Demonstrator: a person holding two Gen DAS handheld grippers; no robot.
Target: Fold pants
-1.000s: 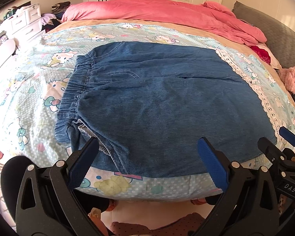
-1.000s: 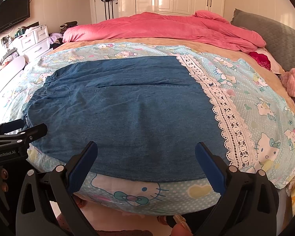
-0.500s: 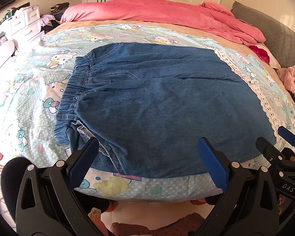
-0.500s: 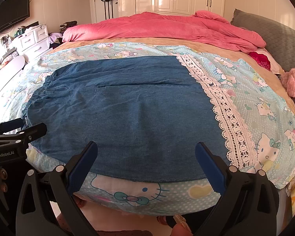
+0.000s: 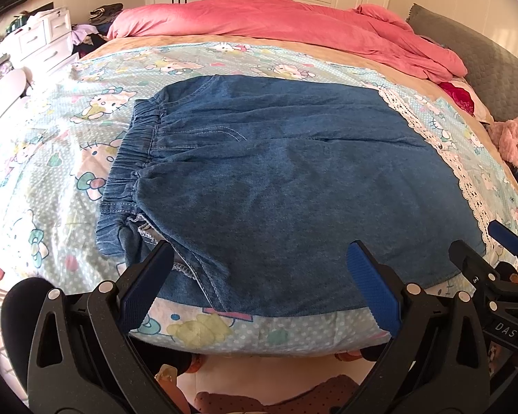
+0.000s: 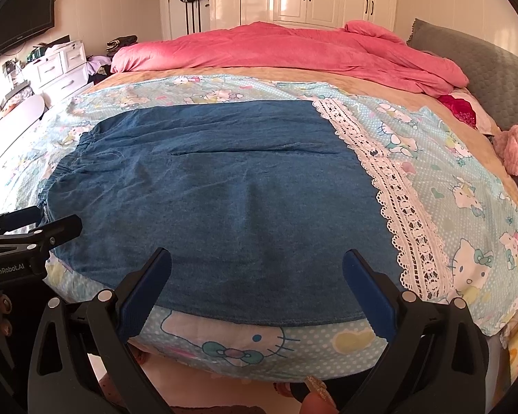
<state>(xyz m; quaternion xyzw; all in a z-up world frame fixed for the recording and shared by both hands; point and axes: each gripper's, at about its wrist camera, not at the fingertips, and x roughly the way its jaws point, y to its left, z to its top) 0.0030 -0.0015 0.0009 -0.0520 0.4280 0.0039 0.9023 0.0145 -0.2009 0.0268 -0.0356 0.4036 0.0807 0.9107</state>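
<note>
Beside the pants [image 6: 224,200], left gripper [image 6: 27,231] reads "GenRobot.AI".

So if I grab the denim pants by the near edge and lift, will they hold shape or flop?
The denim pants will likely flop: they lie flat and follow the bed's curve. The gathered elastic waistband probably bunches and weighs that end down. The lace trim looks delicate and might snag. Both grippers, left and right, are open.

open bed [image 6: 466,227] right of pants [image 6: 224,207]
</note>
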